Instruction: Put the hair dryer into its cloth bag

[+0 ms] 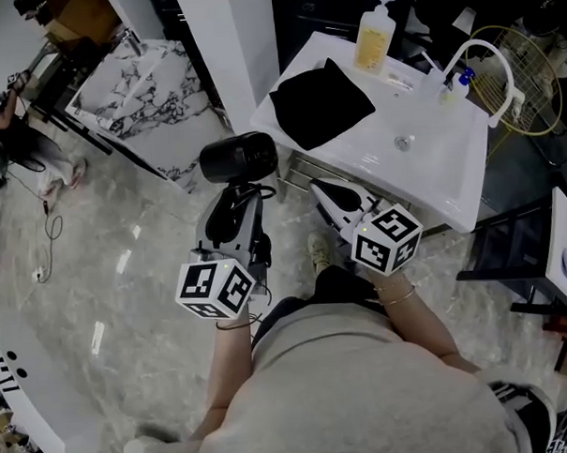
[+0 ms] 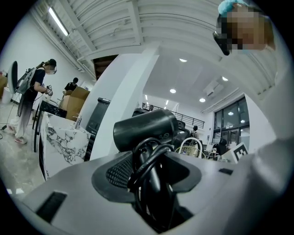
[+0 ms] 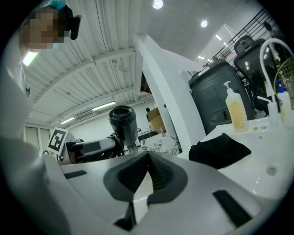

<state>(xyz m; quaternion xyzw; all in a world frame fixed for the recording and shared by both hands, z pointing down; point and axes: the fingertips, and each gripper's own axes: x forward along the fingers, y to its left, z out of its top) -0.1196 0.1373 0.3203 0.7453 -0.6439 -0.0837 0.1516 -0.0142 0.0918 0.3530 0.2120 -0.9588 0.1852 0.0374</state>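
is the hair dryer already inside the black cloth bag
No, the hair dryer sits gripped in the left claw, off to the side of the sink where the black cloth bag lies flat.

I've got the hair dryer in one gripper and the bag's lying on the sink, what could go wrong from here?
1. The black cloth bag lies flat on the white sink; the right gripper is shut and empty, so the bag may just slide unless held open.
2. The black cord looped round the black hair dryer in the left gripper could snag the bag's mouth.
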